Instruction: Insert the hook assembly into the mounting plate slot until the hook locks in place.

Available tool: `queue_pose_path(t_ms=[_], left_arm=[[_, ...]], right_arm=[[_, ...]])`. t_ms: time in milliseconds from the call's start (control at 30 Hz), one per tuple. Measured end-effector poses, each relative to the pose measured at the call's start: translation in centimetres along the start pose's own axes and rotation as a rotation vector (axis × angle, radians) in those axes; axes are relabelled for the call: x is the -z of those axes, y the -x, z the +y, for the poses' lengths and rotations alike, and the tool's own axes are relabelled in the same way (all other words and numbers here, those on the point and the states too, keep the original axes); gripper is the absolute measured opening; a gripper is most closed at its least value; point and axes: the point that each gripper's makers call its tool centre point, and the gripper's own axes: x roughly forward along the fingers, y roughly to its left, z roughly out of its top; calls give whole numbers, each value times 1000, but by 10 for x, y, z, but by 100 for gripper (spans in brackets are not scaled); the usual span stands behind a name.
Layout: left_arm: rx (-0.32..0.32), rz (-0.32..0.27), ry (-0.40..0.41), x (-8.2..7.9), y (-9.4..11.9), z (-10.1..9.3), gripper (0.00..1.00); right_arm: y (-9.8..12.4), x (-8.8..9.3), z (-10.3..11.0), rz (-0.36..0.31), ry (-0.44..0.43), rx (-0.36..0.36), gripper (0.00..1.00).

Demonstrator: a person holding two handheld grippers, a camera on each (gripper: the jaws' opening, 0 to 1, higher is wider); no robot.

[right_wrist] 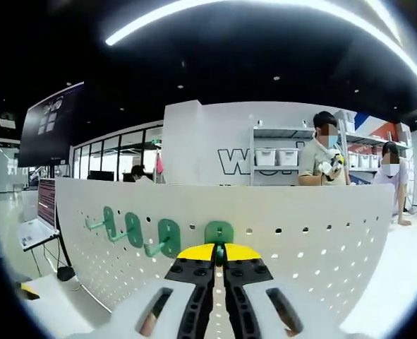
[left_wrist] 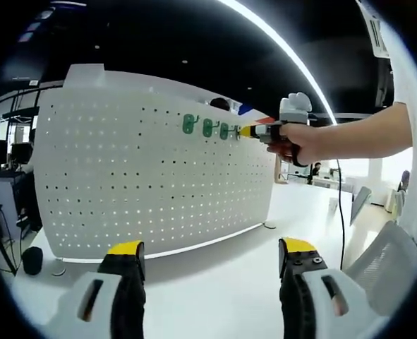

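Pinching a green hook [right_wrist: 219,247] between narrow fingers, the right gripper [right_wrist: 219,256] holds it against the white pegboard [right_wrist: 300,233] — plate directly ahead, last in a row of hooks [right_wrist: 134,229]; left gripper [left_wrist: 212,254] hangs wide, well back.

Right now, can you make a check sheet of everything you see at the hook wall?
Surface: white table, bare where seen.
Job's things: white pegboard upright; four green hooks in a row near its top.
Clutter: dark round object by the board's foot.
Grippers: left tongs open, holding nothing; right tongs shut on fourth green hook.
Cables: black cable hanging under the hand.
Surroundings: shelves with bins, people behind.
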Motion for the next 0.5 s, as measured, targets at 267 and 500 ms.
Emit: queue_pose_path(t_ms=[267,500], left_arm=[[-14,-8,27,0,3,5,79],[-10,-4,28,1,2,4,79]], right_arm=[[0,1,0,-40,23,74,1],[0,-1,-1,-46,9,80,1]])
